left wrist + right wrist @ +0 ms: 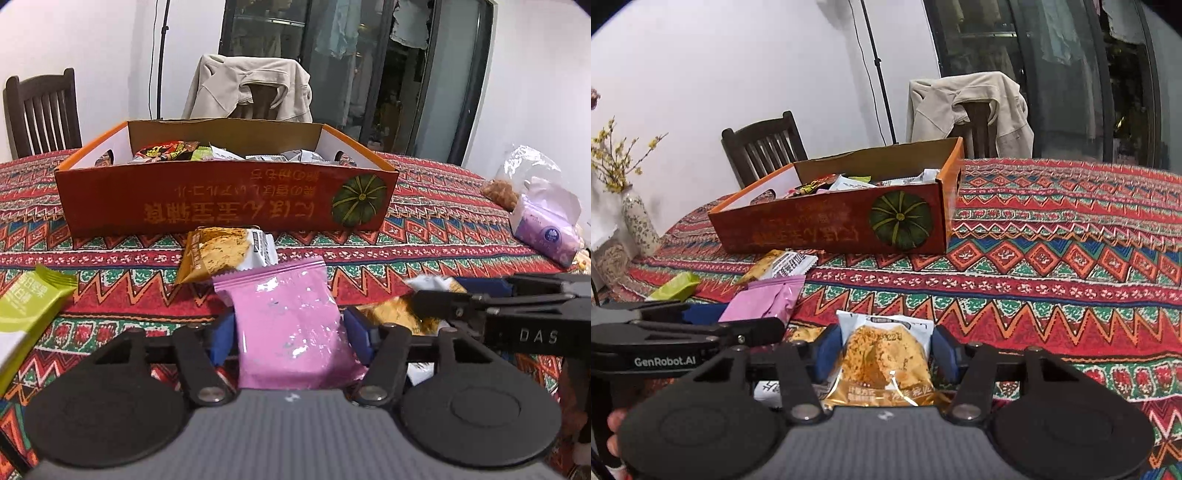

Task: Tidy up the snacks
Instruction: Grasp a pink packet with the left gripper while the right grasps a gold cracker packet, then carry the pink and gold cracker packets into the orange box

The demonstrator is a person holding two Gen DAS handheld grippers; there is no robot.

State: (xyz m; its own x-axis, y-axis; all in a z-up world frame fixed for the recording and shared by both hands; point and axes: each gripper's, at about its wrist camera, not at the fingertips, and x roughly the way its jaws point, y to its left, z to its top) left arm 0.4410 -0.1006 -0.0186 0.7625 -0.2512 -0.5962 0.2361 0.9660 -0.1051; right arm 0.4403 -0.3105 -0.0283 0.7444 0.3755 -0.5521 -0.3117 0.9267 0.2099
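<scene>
Left hand-held gripper: I had its two blue pads pressed on either side of the pink packet, at the lower centre of the left wrist view; it was clamped on that packet.
Pink packet: it stood between my left fingers, its sealed top edge pointing up toward the box; in the right wrist view it showed at the left, middle height.
Right hand-held gripper: I had it closed on the orange cracker packet, its blue pads touching both sides, at the lower centre of the right wrist view.
Orange cracker packet: held upright between my right fingers, its white top edge above the pads; from the left wrist view only a bit of it showed at the right, behind my right gripper's black arm.
Box: the red cardboard box with a green pumpkin picture sat in the upper centre of the left wrist view, beyond both grippers, with several snack packets already inside.
Loose cracker packet: it lay on the bench just in front of the box wall, directly beyond the pink packet.
Green packet: it lay at the left edge of the left wrist view, well apart from my left gripper.
Bench: covered with a red patterned cloth.
Tissue pack: at the right edge.
</scene>
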